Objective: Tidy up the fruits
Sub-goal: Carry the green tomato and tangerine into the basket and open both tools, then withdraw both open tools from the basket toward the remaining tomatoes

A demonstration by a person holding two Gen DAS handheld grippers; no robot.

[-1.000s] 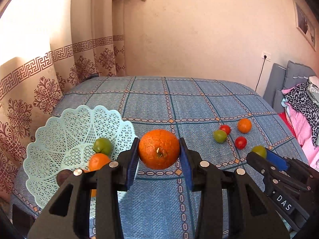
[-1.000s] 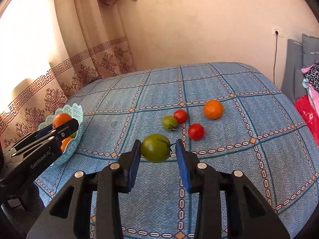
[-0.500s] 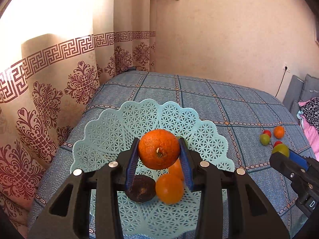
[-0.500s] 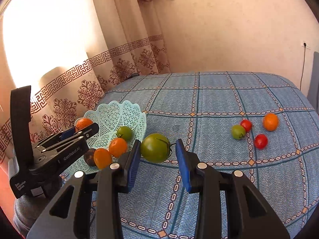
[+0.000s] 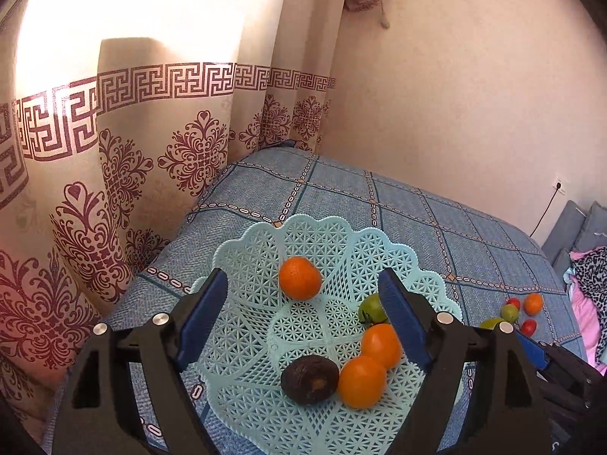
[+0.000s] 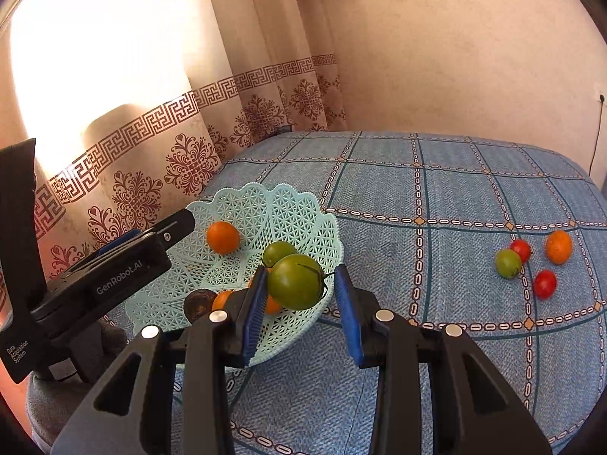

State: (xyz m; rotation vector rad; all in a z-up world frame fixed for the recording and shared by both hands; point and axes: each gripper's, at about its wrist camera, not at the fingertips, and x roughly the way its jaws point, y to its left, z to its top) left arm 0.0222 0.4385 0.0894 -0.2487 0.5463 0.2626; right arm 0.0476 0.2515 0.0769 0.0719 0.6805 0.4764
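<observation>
My left gripper [image 5: 301, 278] stands open over the pale green lattice basket [image 5: 330, 227]. Below its jaws an orange [image 5: 300, 278] lies loose on the far side of the basket. Nearer in the basket are a green tomato [image 5: 371, 307], two more oranges [image 5: 381, 345] and a dark brown fruit [image 5: 310, 379]. My right gripper [image 6: 299, 276] is shut on a green tomato [image 6: 297, 282], held over the basket's right rim [image 6: 334, 235]. To the right on the bed lie a green tomato [image 6: 508, 263], two red tomatoes [image 6: 544, 283] and an orange [image 6: 558, 247].
The basket sits near the left corner of a bed with a blue checked cover [image 6: 455, 189]. A patterned curtain [image 5: 114, 170] hangs close behind on the left, and a plain wall [image 5: 455, 113] behind. Pillows and clothes [image 5: 592, 273] lie at the far right.
My left gripper has opened and let go of the orange, which now lies in the basket. My right gripper has carried the green tomato left, up to the basket.
</observation>
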